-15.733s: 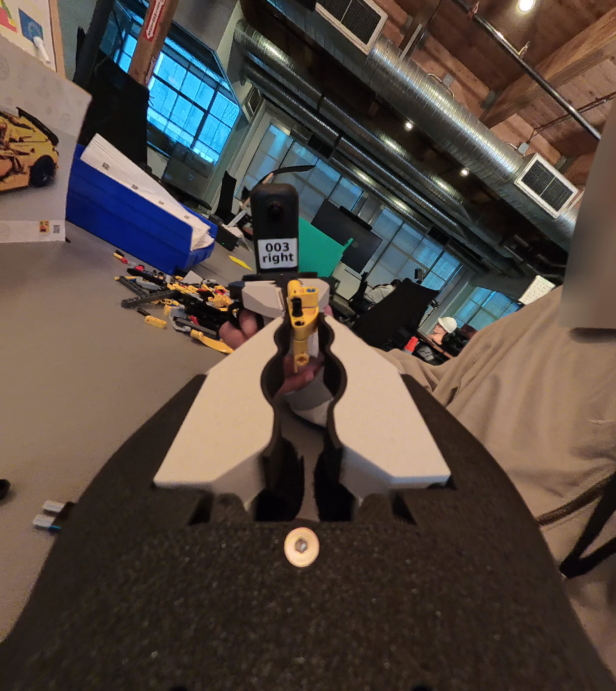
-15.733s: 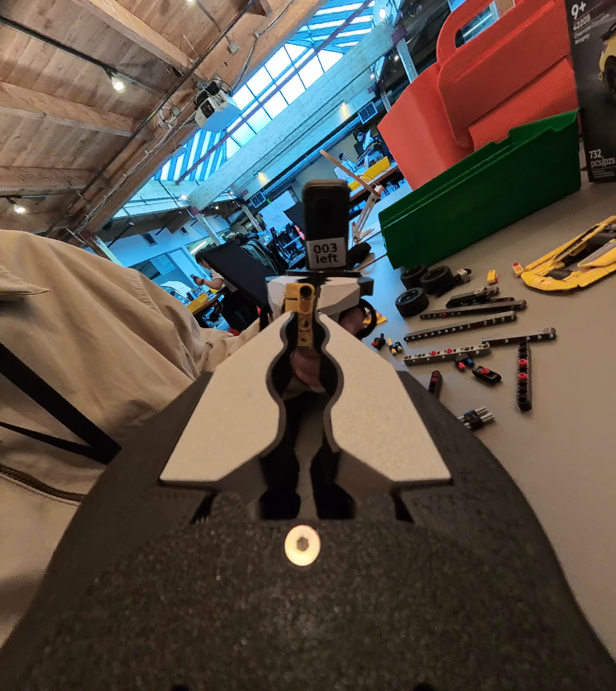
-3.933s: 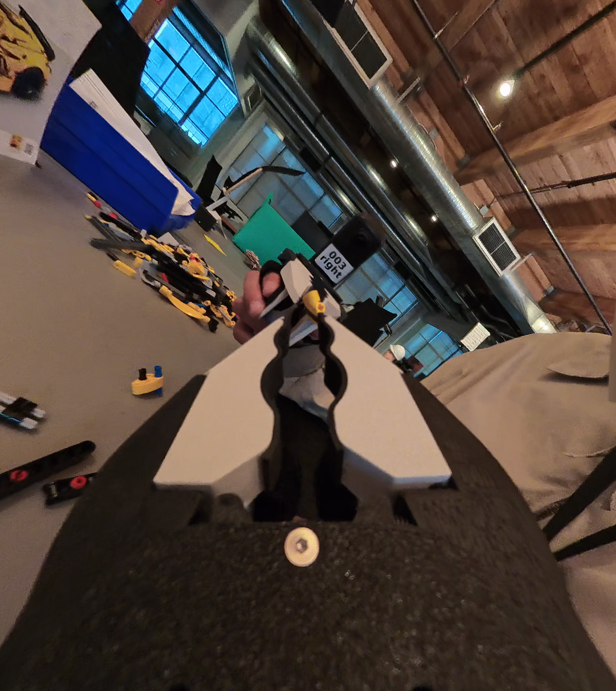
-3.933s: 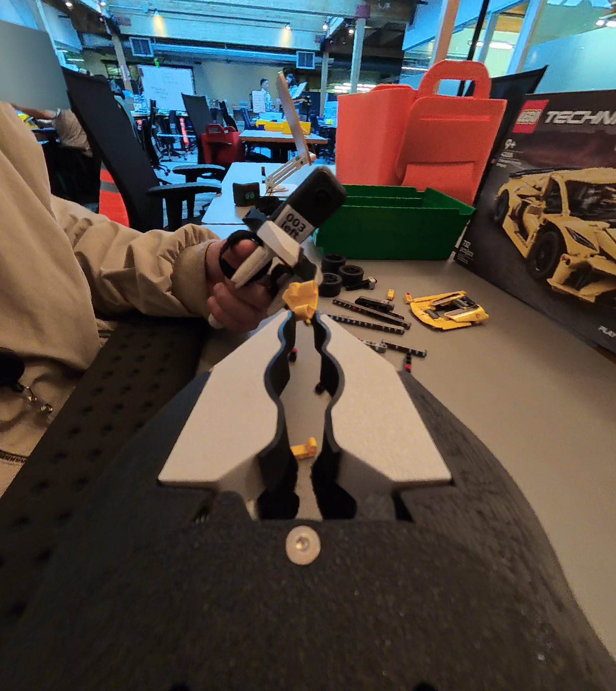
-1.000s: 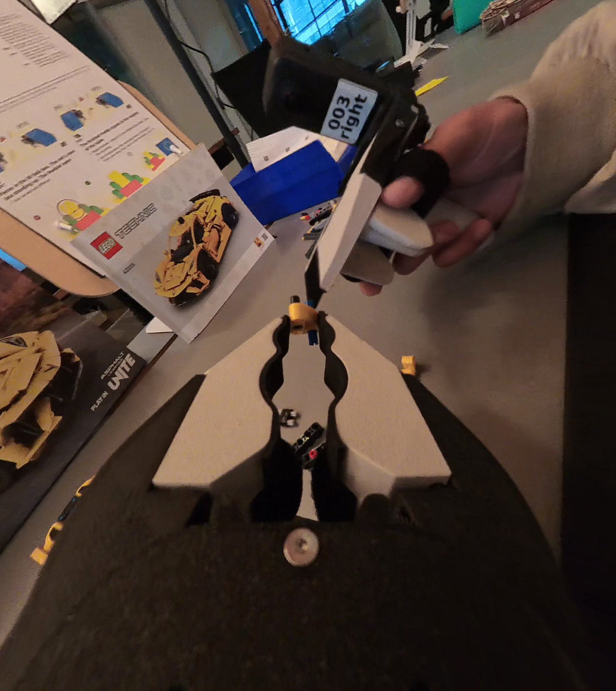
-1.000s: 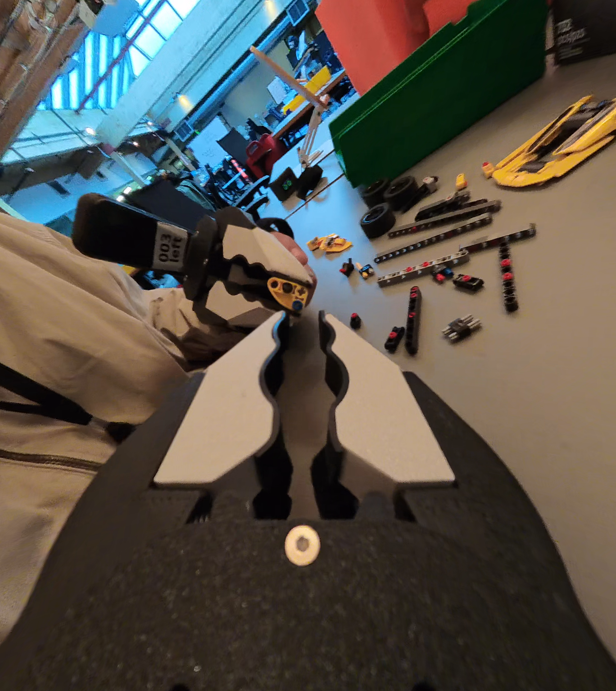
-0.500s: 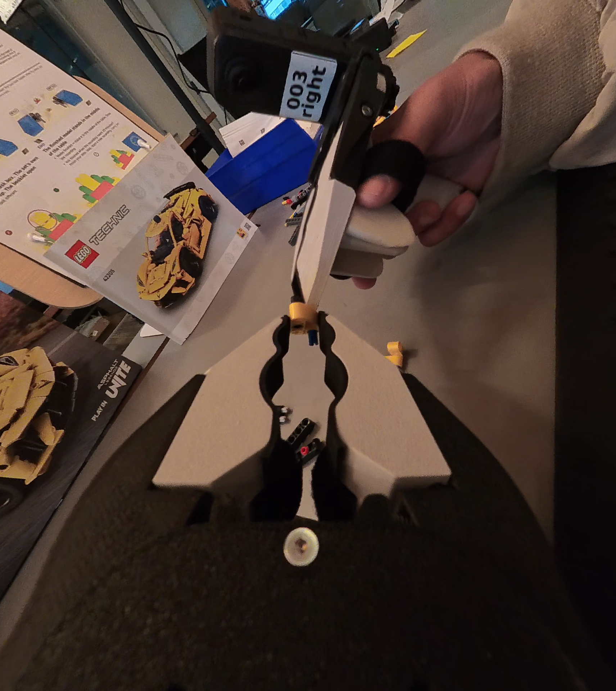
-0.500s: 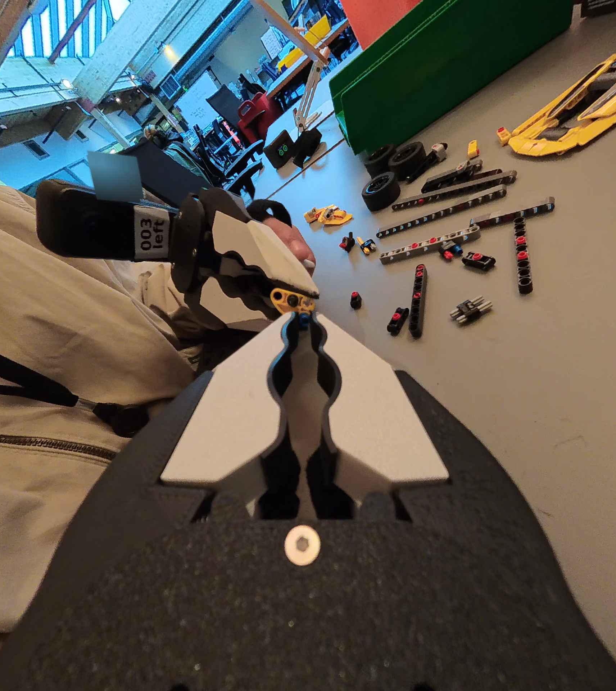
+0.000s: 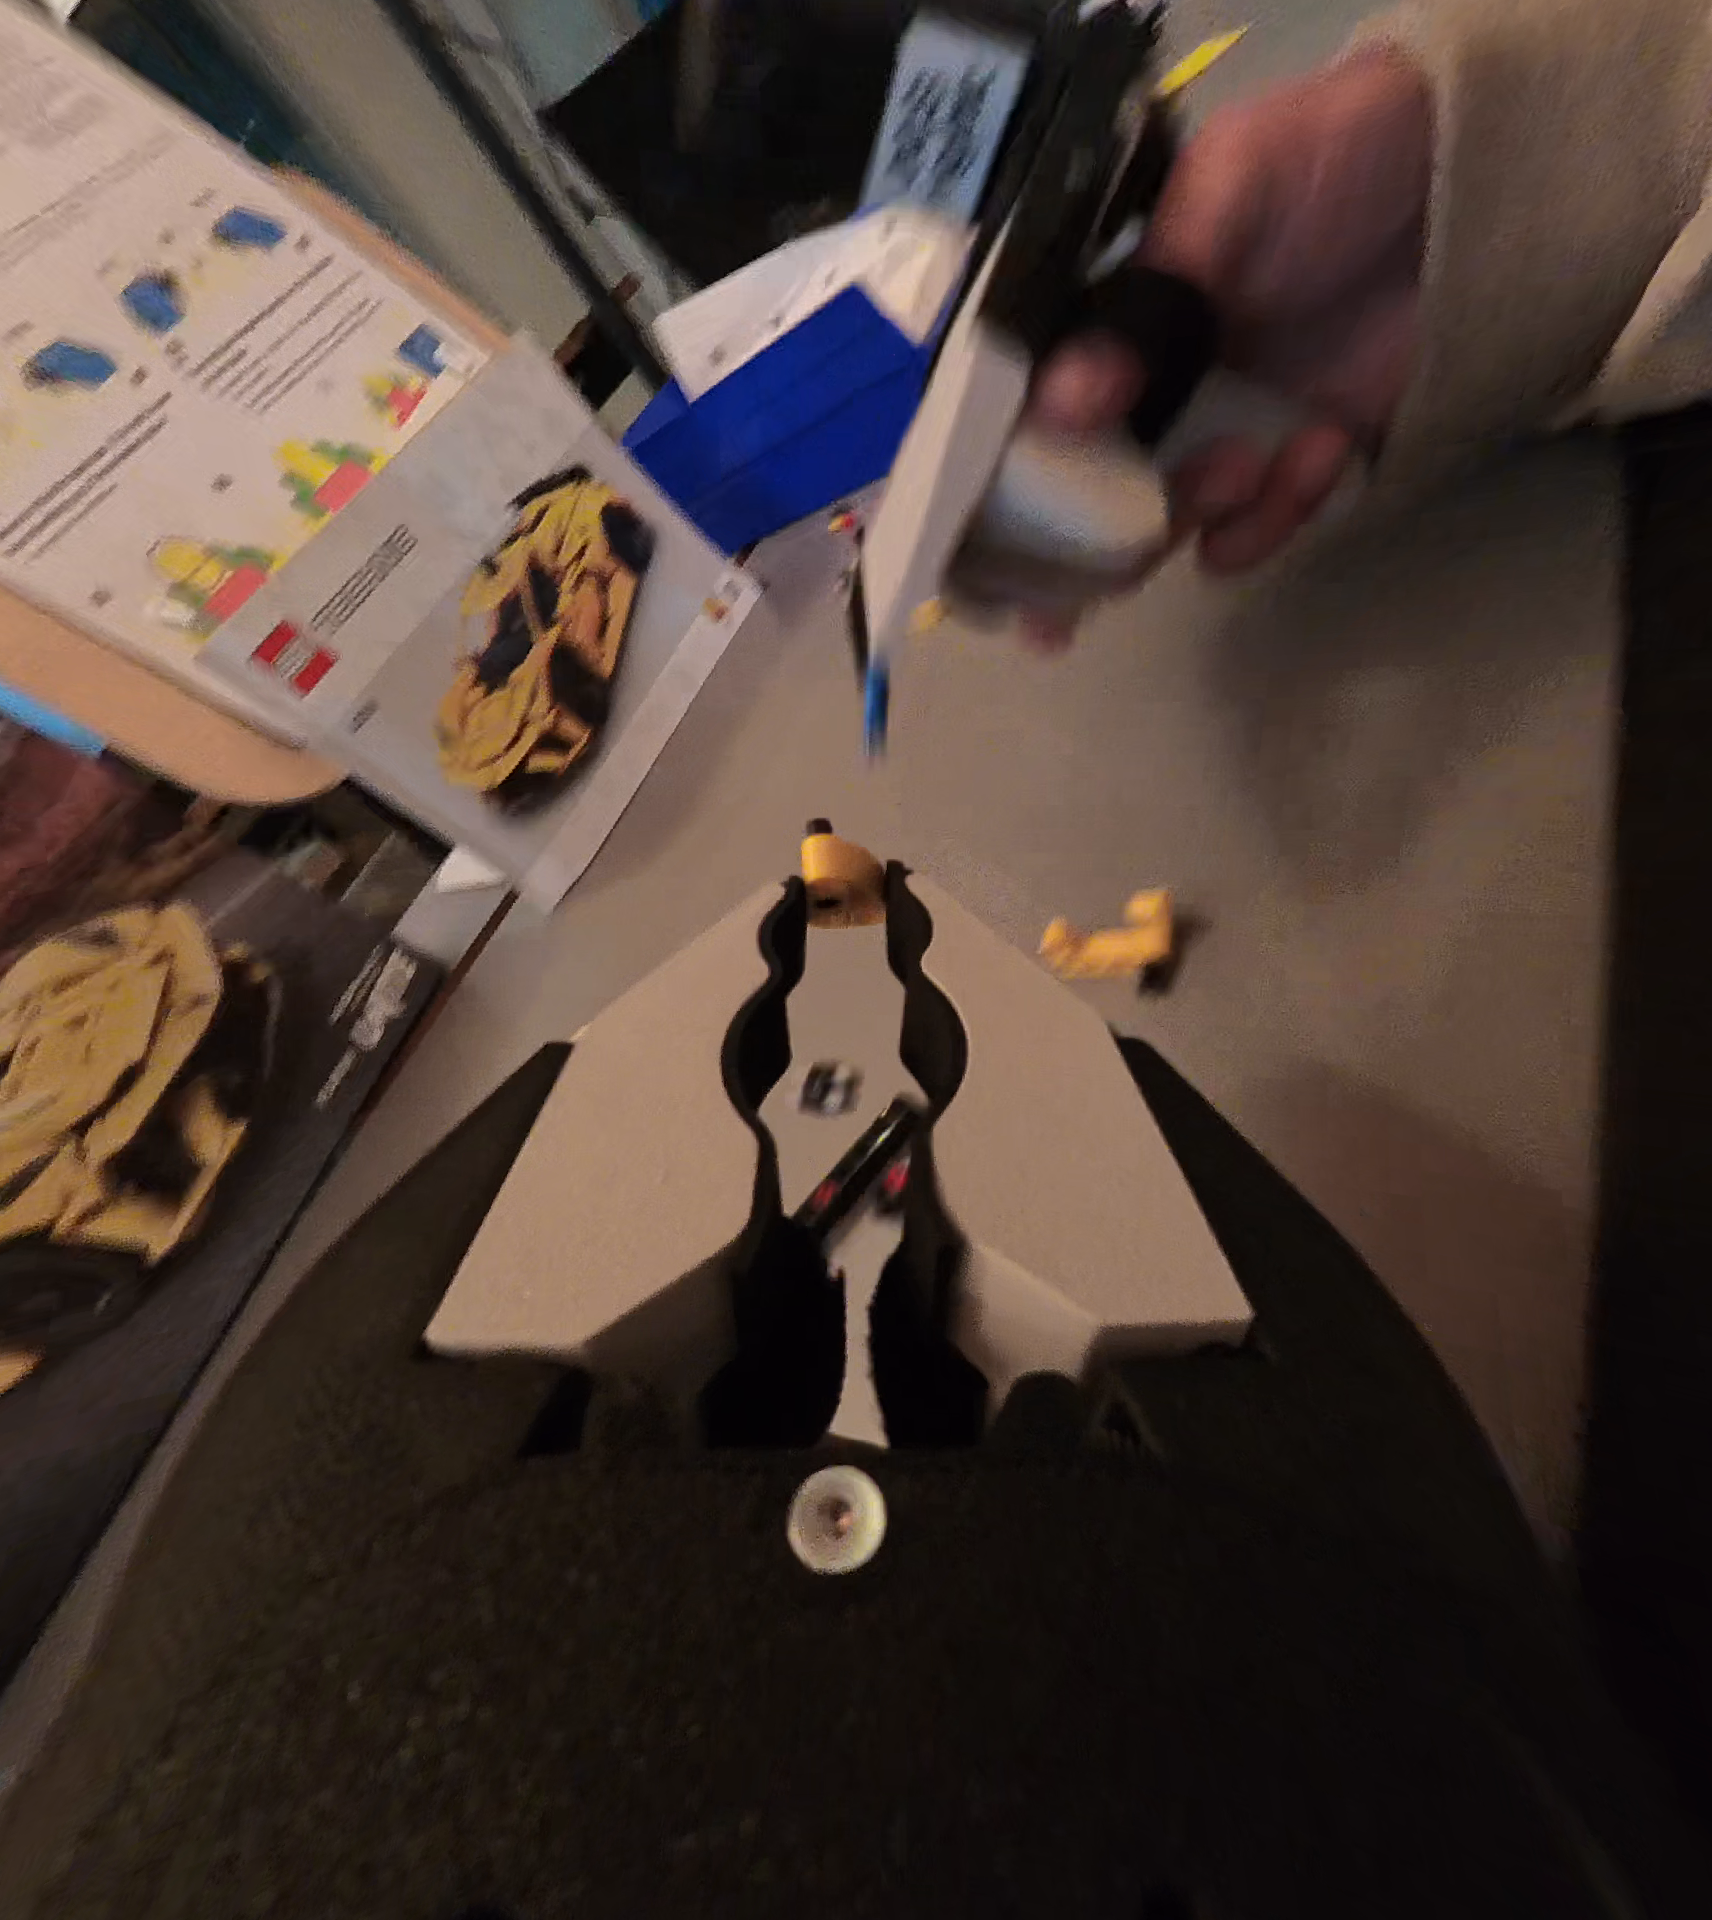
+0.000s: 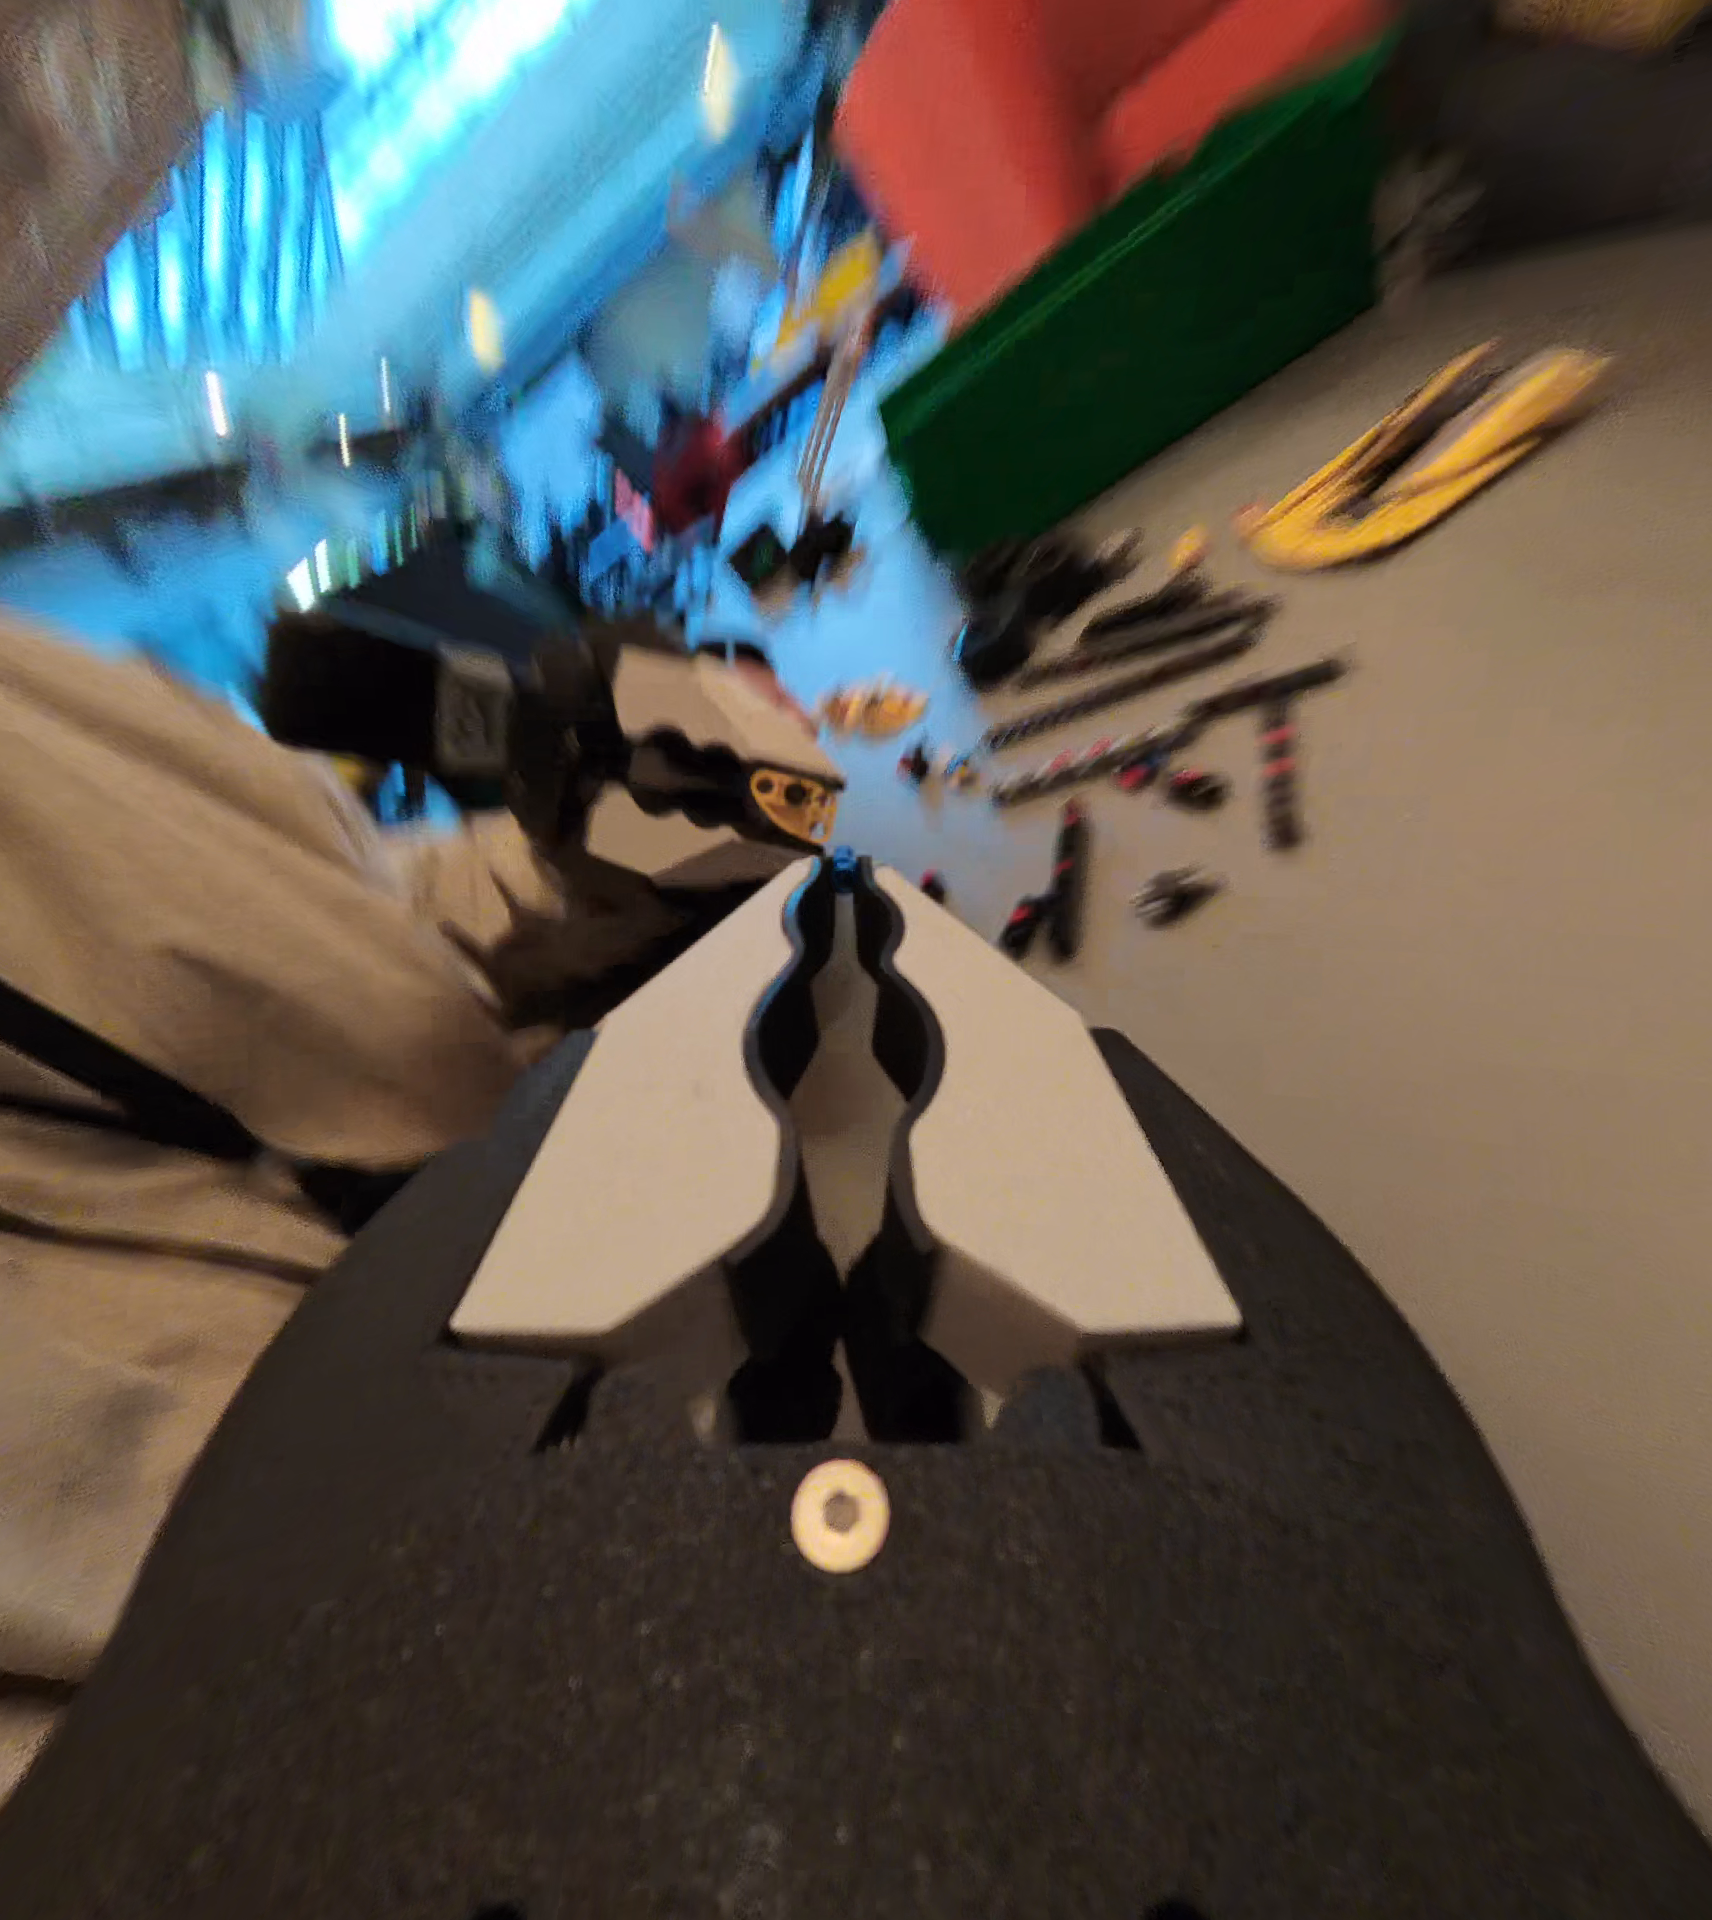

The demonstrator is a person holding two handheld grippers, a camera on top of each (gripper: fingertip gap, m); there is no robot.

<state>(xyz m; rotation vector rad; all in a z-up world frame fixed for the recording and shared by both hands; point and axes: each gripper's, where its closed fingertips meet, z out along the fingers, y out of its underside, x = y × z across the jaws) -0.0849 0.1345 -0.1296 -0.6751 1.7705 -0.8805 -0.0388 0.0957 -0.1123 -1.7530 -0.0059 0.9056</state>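
My left gripper (image 9: 839, 883) is shut on a small yellow connector piece (image 9: 839, 896) held at its fingertips above the grey table (image 9: 1351, 831). My right gripper (image 10: 839, 871) is shut on a small blue pin (image 10: 841, 860) at its tips. In the left wrist view the right gripper (image 9: 875, 675) hangs above and apart from the yellow piece, with the blue pin (image 9: 875, 707) sticking out below it. In the right wrist view the left gripper (image 10: 816, 808) with the yellow piece (image 10: 790, 802) sits just up-left of my tips. Both views are motion-blurred.
A loose yellow piece (image 9: 1106, 940) lies on the table to the right. An instruction booklet (image 9: 519, 623), a blue bin (image 9: 779, 436) and a box showing a yellow car (image 9: 52, 1091) stand left. Black beams (image 10: 1143, 665), a yellow panel assembly (image 10: 1413, 468) and a green bin (image 10: 1122, 395) lie far right. The gap from one gripper's tips to the other's is roughly 6 cm.
Half a second ago the right gripper's tips met the yellow piece with the blue pin at it. Now the right gripper has drawn away with the blue pin; the yellow piece stays in the left.
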